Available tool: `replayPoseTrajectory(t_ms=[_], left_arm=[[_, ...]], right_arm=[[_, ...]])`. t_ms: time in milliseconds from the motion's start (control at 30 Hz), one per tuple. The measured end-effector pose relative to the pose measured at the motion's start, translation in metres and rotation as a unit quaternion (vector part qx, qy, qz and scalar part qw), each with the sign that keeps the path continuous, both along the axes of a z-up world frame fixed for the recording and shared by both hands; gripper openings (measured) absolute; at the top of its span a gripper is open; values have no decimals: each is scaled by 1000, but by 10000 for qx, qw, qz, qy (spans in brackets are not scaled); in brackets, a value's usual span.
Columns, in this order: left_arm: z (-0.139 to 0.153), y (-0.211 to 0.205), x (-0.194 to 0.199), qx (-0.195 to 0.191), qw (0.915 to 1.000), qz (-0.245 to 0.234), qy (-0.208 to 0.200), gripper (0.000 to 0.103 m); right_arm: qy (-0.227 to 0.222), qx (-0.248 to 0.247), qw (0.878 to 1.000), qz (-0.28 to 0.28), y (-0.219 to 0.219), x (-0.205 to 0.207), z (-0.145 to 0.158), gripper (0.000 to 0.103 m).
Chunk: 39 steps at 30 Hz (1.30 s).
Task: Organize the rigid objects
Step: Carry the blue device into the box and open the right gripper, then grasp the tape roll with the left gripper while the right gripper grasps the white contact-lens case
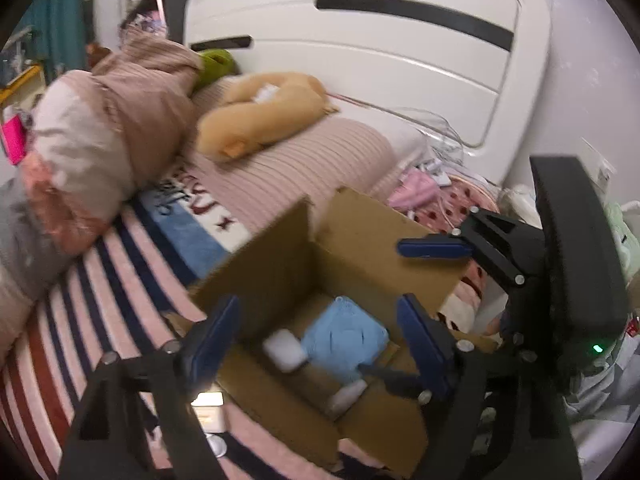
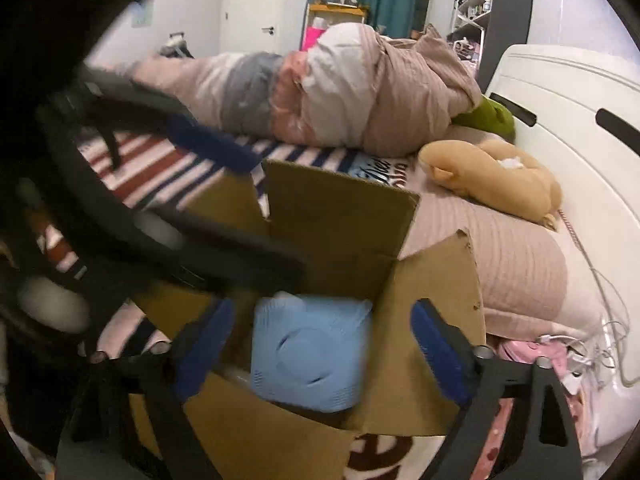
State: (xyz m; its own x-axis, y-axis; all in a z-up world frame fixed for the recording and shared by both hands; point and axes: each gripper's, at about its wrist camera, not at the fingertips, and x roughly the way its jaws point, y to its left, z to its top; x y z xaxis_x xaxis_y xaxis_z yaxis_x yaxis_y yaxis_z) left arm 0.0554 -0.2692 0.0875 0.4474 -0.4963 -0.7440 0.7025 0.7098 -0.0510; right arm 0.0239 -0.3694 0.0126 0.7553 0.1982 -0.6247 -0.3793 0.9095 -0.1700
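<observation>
An open cardboard box (image 1: 360,236) stands on the bed. Inside lie a light blue square object (image 1: 344,340), a white rounded case (image 1: 285,350) and a small white cylinder (image 1: 347,396). My left gripper (image 1: 320,344) is open and empty above the box. The right gripper's body (image 1: 560,264) shows at the box's right side. In the right wrist view my right gripper (image 2: 324,348) is open over the box (image 2: 340,216), with the blue object (image 2: 308,356) between its fingers but not held. The left gripper's body (image 2: 132,216) crosses on the left.
The box sits on a striped bedspread (image 1: 92,280). A rolled quilt (image 2: 340,88), a tan plush toy (image 1: 256,116) and a green plush (image 2: 488,116) lie behind it. A white headboard (image 1: 380,52) is at the back. Cables and pink items (image 2: 560,352) lie to the right.
</observation>
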Motion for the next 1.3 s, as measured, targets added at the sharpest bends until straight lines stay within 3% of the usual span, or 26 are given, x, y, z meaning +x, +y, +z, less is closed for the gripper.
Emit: replayPoseTrajectory(t_ms=[67, 167, 300, 400, 500, 533, 600, 667, 767, 867, 933, 1067, 1133, 1200, 1233, 1300], left_arm=[[7, 19, 0, -85, 9997, 225, -70, 78], [16, 56, -4, -126, 9974, 663, -262, 78], [24, 109, -16, -21, 9905, 1256, -566, 81], [18, 152, -28, 59, 9826, 1700, -744, 84], [0, 191, -35, 1, 9771, 1998, -731, 84], [-10, 203, -35, -40, 9760, 2070, -681, 84], [-30, 220, -32, -118, 9752, 2139, -562, 84], [-51, 231, -28, -247, 9749, 2167, -454, 84], [-88, 239, -12, -412, 9752, 2163, -225, 84], [-113, 238, 1, -377, 9765, 2114, -160, 84], [-127, 233, 8, -163, 9776, 2087, -230, 84], [-148, 225, 22, -141, 9832, 1816, 83, 84], [-156, 216, 24, -26, 9865, 1630, 164, 80], [-165, 207, 26, 100, 9890, 1449, 282, 69], [-169, 203, 27, 170, 9891, 1420, 350, 66], [-175, 200, 30, 269, 9880, 1461, 429, 50]], right_arm=[[-76, 28, 10000, 29, 2, -1, 0, 93], [-341, 346, 9986, 212, 11, -11, 9, 103], [-597, 772, 9941, 466, 37, -28, 27, 103], [-610, 1383, 9808, 1230, 63, -41, 39, 103], [-674, 1100, 9745, 1838, 115, -55, 37, 92], [-675, 948, 9744, 1922, 131, -58, 32, 89], [-460, 784, 9740, 2075, 160, -58, 12, 73], [17, 776, 9709, 2267, 181, -55, -17, 64], [574, 813, 9737, 2049, 191, -33, -63, 63], [983, 908, 9793, 1516, 184, 1, -106, 52], [1032, 743, 9840, 1248, 181, 19, -126, 48], [1131, 537, 9855, 1148, 182, 40, -150, 44], [1046, 597, 9851, 1225, 182, 46, -148, 43], [990, 601, 9863, 1177, 184, 50, -148, 28], [955, 577, 9876, 1102, 183, 50, -150, 26], [937, 621, 9878, 1079, 183, 47, -153, 26]])
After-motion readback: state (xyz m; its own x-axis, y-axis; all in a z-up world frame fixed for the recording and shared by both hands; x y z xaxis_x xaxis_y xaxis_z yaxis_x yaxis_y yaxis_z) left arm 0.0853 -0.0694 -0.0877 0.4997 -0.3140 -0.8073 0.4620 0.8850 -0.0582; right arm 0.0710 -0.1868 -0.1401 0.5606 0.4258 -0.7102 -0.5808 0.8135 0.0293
